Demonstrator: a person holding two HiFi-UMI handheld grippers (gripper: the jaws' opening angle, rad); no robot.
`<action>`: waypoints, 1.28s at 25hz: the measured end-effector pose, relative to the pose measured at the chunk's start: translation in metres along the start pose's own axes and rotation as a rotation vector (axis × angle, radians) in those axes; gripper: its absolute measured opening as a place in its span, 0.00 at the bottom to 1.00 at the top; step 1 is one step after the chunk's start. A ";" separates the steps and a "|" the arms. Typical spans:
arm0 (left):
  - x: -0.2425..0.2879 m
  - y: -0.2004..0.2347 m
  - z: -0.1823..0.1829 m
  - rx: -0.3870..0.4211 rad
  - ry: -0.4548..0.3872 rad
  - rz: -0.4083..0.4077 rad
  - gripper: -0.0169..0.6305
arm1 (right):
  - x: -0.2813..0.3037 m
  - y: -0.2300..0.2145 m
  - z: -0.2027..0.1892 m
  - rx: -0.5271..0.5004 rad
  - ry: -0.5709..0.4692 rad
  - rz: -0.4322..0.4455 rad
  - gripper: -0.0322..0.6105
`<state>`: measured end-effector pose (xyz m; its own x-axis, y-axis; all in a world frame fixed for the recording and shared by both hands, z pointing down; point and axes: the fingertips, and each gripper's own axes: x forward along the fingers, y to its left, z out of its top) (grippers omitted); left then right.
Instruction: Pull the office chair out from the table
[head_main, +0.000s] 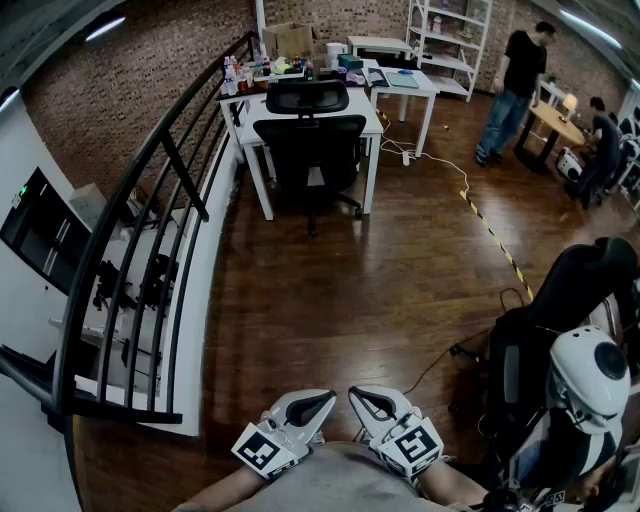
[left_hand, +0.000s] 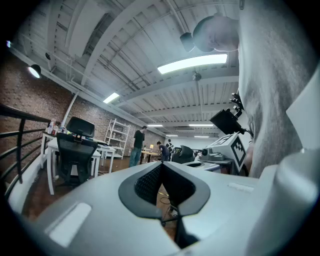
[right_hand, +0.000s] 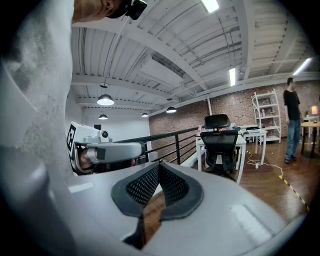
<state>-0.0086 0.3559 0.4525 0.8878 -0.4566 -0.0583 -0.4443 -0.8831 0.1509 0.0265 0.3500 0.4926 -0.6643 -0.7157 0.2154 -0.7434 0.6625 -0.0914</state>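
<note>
With the left gripper (head_main: 322, 400) and right gripper (head_main: 360, 398) both closed on nothing, the office chair (head_main: 310, 150) sits tucked under the white table (head_main: 372, 125), well away from them; it probably rolls easily and is best clamped at its stiff backrest (head_main: 308, 125).

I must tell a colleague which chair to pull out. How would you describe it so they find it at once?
Look to the far brick wall, where a white table stands beside the black railing. The office chair is pushed in at its near side. Unlike the dark chair standing free at the right, it has a separate headrest.
</note>
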 end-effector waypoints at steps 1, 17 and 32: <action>-0.004 0.003 0.000 -0.001 0.000 0.000 0.03 | 0.004 0.004 0.002 -0.005 0.003 0.003 0.06; -0.017 0.097 0.021 0.008 -0.024 0.003 0.03 | 0.086 -0.007 0.026 -0.045 0.005 -0.041 0.06; 0.126 0.224 0.052 0.028 -0.013 0.087 0.03 | 0.170 -0.170 0.087 -0.039 -0.053 0.024 0.06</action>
<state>-0.0026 0.0955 0.4281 0.8444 -0.5325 -0.0589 -0.5226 -0.8428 0.1287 0.0335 0.0963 0.4604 -0.6859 -0.7094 0.1619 -0.7243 0.6870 -0.0581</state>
